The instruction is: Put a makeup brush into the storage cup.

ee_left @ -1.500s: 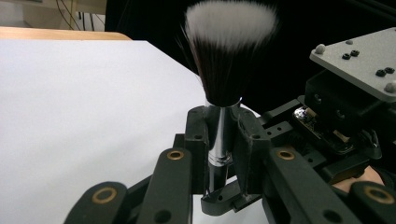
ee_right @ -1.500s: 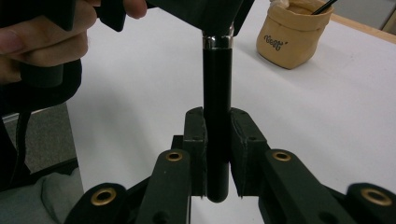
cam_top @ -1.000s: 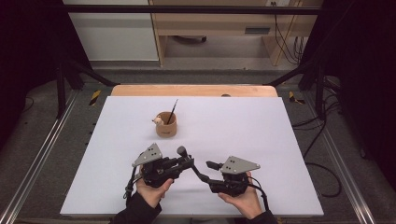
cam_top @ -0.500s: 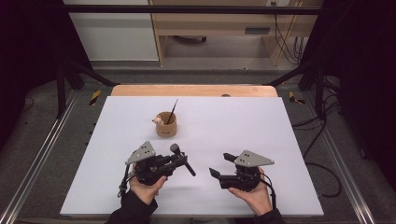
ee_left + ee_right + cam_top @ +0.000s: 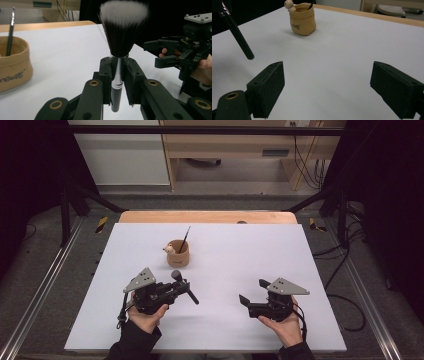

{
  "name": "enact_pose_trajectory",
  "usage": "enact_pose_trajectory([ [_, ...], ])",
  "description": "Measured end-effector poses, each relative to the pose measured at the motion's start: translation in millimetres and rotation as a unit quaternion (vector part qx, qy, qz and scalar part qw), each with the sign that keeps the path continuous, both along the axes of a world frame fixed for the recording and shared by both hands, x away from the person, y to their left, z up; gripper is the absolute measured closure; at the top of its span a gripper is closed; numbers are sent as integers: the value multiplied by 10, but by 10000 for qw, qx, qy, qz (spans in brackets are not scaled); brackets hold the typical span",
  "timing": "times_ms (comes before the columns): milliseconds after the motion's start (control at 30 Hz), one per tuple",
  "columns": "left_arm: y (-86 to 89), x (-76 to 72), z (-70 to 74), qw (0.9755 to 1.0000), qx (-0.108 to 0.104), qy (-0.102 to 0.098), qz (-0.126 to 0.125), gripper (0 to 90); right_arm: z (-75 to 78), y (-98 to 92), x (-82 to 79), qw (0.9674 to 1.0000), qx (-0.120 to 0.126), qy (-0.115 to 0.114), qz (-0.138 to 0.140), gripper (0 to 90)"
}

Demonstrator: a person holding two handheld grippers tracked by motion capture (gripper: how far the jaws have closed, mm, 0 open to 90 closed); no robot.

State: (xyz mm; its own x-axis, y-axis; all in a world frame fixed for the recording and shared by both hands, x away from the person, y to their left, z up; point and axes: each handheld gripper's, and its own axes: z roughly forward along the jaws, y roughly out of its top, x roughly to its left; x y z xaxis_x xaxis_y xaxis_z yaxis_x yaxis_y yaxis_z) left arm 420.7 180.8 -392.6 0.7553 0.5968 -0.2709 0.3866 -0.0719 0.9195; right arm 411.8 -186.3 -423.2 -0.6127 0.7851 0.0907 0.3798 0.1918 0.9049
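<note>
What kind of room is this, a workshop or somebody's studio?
Probably a lab recording bench: a white table framed by black curtains, with metal rails and cables on the floor, and a wooden desk behind it.

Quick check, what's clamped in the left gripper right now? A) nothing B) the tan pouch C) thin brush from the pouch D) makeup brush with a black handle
D: in the left gripper view the left gripper is shut on the makeup brush, silver ferrule between its fingers.
</note>
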Motion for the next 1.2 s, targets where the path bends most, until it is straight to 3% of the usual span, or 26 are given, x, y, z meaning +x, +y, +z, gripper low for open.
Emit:
enact_pose_trajectory([
  [467, 177, 49, 75, 9993, 236, -61, 297, 769, 10, -237, 16, 9996, 90, 126, -253, 98],
  [1200, 433, 115, 184, 9974, 272, -80, 670, 768, 16, -423, 36, 9983, -104, 159, -549, 42],
])
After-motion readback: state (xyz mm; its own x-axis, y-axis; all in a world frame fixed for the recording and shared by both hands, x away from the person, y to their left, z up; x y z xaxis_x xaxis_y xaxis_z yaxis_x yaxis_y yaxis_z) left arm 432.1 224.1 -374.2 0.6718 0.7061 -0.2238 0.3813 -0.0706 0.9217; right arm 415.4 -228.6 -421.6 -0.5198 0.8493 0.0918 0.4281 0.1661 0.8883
